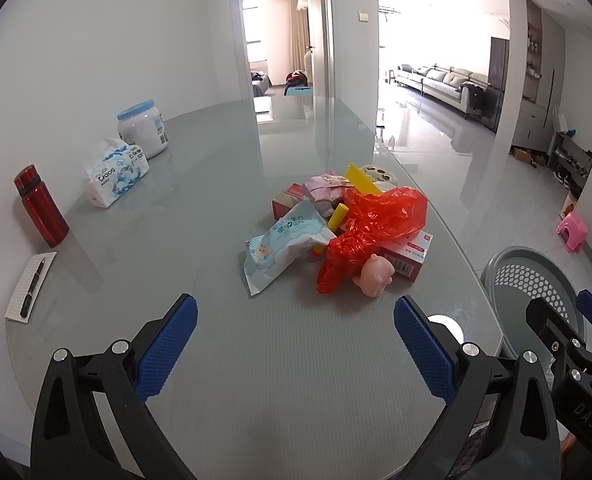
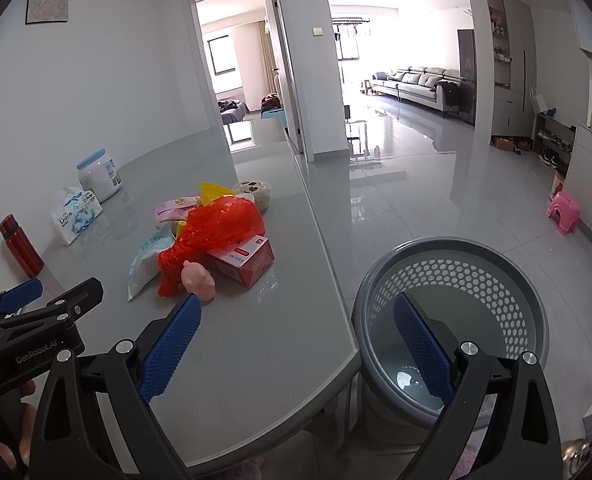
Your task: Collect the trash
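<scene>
A grey, glossy counter (image 1: 280, 360) is stretching away from both cameras, its sheen mirroring the white wall and the doorway beyond. Along its left side a notepad (image 1: 30, 286) with a pen lying on it is sitting nearest, then a red flask (image 1: 41, 211) standing upright, a tissue pack (image 1: 115, 172) and a white jar with a blue lid (image 1: 142, 127) standing against the wall. The left gripper (image 1: 296, 350) is hovering above the bare near part of the counter with its blue-padded jaws spread wide and nothing between them. Toward the middle, the trash is lying in one loose heap: a pale blue wipes packet (image 1: 282, 246), a yellow tube (image 1: 336, 218), a crumpled red plastic bag (image 1: 376, 224) draped over a red carton (image 1: 410, 256), a pink rubber pig toy (image 1: 374, 274) touching the bag's near end, and pink wrappers and a yellow piece behind. The right gripper (image 2: 296, 350) is hanging over the counter's right edge, jaws likewise wide apart and empty, one finger over the counter and the other over the grey perforated bin (image 2: 448, 304), which is standing on the floor just beside the counter. Further right, shiny pale floor tiles are running toward a grey sofa (image 2: 412, 80), a pink stool (image 2: 564, 212) and shoe shelves along the far wall.
</scene>
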Demonstrator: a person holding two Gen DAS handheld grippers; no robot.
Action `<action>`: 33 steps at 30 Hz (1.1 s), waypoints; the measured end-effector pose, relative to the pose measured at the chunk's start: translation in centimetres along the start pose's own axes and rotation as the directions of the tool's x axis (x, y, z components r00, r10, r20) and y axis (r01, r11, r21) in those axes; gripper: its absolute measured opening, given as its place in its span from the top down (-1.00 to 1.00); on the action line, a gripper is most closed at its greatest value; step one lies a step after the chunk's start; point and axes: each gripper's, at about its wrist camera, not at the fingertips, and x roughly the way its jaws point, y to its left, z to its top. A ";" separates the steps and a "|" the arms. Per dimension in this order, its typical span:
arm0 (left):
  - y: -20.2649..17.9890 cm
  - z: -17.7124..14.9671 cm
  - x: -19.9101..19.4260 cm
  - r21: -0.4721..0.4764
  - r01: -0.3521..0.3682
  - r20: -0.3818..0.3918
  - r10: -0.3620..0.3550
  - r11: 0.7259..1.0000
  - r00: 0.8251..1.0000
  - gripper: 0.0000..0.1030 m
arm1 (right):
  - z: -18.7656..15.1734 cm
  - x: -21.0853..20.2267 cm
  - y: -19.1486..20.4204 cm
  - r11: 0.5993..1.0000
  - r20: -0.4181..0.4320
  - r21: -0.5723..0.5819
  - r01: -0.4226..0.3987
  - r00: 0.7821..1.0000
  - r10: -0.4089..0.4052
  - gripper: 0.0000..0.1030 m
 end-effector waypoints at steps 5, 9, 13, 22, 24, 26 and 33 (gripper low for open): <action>0.1 0.1 -0.3 -0.001 0.001 0.005 -0.001 1.000 1.000 -0.88 | 0.0 0.0 0.0 1.000 -0.001 0.000 -0.001 1.000 0.001 -0.80; 0.1 0.3 -0.3 0.000 0.002 0.004 -0.002 1.000 1.000 -0.88 | 0.1 -0.2 0.1 1.000 -0.003 -0.002 -0.002 1.000 0.002 -0.80; 0.3 0.0 -0.4 -0.003 0.003 0.006 -0.003 1.000 1.000 -0.88 | 0.2 -0.2 0.1 1.000 -0.004 -0.006 -0.004 1.000 0.004 -0.80; 0.2 0.0 -0.4 -0.002 0.002 0.006 -0.002 1.000 1.000 -0.88 | 0.2 -0.1 0.2 1.000 -0.004 -0.005 -0.003 1.000 0.003 -0.80; 0.2 -0.1 -0.4 -0.002 0.001 0.007 -0.001 1.000 1.000 -0.88 | 0.1 -0.1 0.2 1.000 -0.004 -0.004 -0.003 1.000 0.003 -0.80; 0.2 0.0 -0.4 -0.003 0.001 0.006 -0.001 1.000 1.000 -0.88 | 0.1 -0.2 0.2 1.000 -0.004 -0.004 -0.003 1.000 0.003 -0.80; 0.2 0.0 -0.4 -0.002 0.002 0.007 -0.002 1.000 1.000 -0.88 | 0.1 -0.1 0.2 1.000 -0.005 -0.004 -0.004 1.000 0.004 -0.80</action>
